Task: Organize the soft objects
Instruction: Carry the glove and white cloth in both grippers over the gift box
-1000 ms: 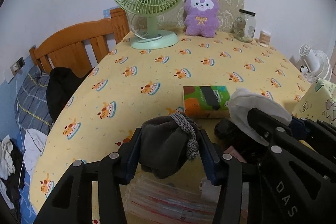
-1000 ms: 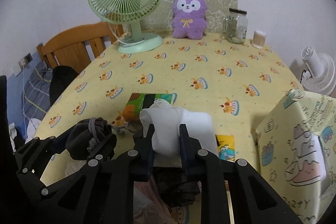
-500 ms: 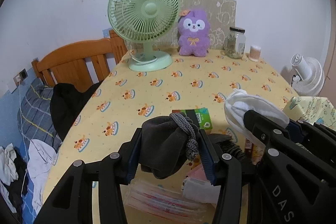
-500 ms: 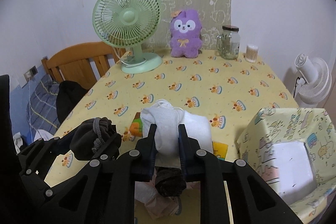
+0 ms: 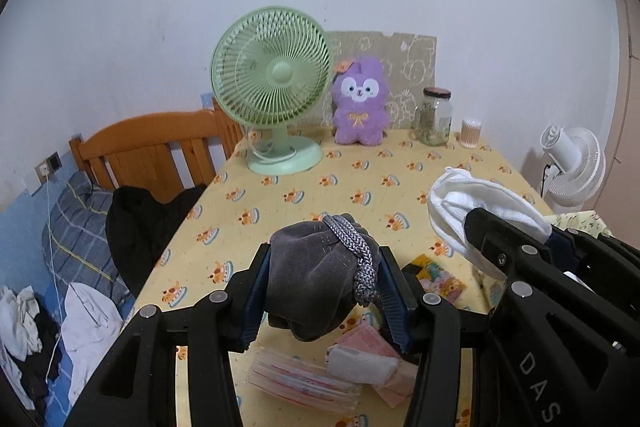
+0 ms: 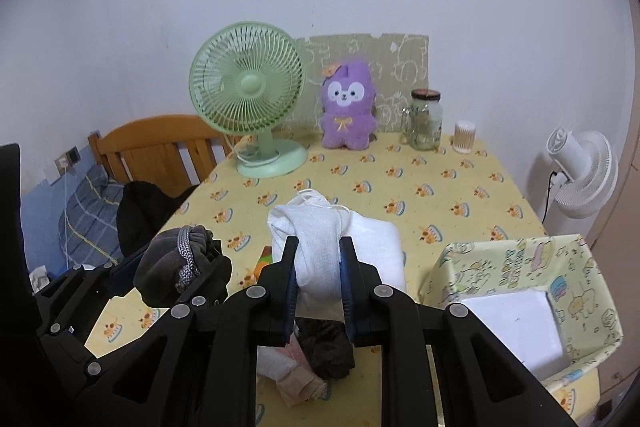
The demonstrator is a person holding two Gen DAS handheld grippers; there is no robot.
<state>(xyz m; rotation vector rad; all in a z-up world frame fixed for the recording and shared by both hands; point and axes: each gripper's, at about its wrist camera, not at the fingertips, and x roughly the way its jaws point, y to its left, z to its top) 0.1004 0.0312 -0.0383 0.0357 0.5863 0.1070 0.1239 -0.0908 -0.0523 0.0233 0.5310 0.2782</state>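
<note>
With both tools loaded, task looks abt halfway: left gripper (image 5: 322,283) clamps grey pouch (image 5: 316,279), right gripper (image 6: 319,279) clamps white cloth (image 6: 320,255), both above table's (image 6: 400,187) near edge. Box (image 6: 560,259) at right edge empty; more softs below.

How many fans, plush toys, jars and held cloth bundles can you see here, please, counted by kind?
Fans: 2, the green fan and the white fan.
Plush toys: 1, the purple plush.
Jars: 1, the glass jar.
Held bundles: 2, the grey bundle in the left tongs, the white bundle in the right tongs.
Total: 6.
</note>
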